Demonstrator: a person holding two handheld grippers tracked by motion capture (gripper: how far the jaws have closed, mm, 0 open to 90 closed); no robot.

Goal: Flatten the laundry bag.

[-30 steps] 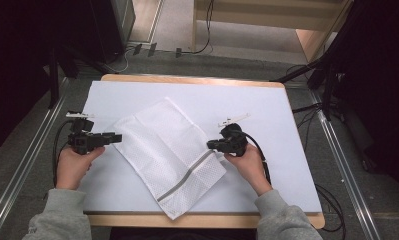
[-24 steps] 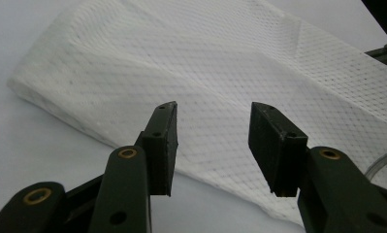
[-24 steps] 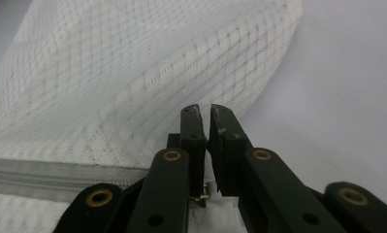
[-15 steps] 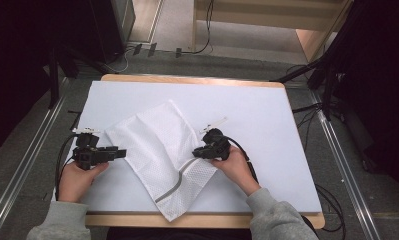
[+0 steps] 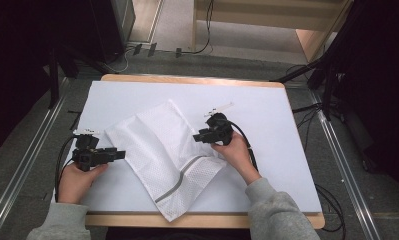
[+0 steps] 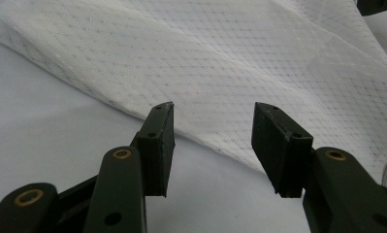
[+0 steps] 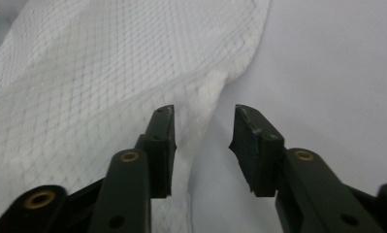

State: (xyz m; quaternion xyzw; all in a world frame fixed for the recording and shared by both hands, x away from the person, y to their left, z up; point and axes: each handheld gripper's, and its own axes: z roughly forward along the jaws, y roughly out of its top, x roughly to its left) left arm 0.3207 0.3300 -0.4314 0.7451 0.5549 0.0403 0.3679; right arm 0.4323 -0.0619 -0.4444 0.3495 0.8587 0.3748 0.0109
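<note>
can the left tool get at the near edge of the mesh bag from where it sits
Probably yes: the left tool stands open, aimed at the mesh bag, whose edge lies flat on the table cover just ahead, with nothing between them.

White-covered table [image 5: 267, 105]; mesh bag [image 5: 162, 150] flat on it.

A flat white mesh fabric bag [image 5: 162, 155] lies diagonally across the middle of the white-covered wooden table [image 5: 267, 105], low enough to pass over. The far strip and right side of the table are open.
</note>
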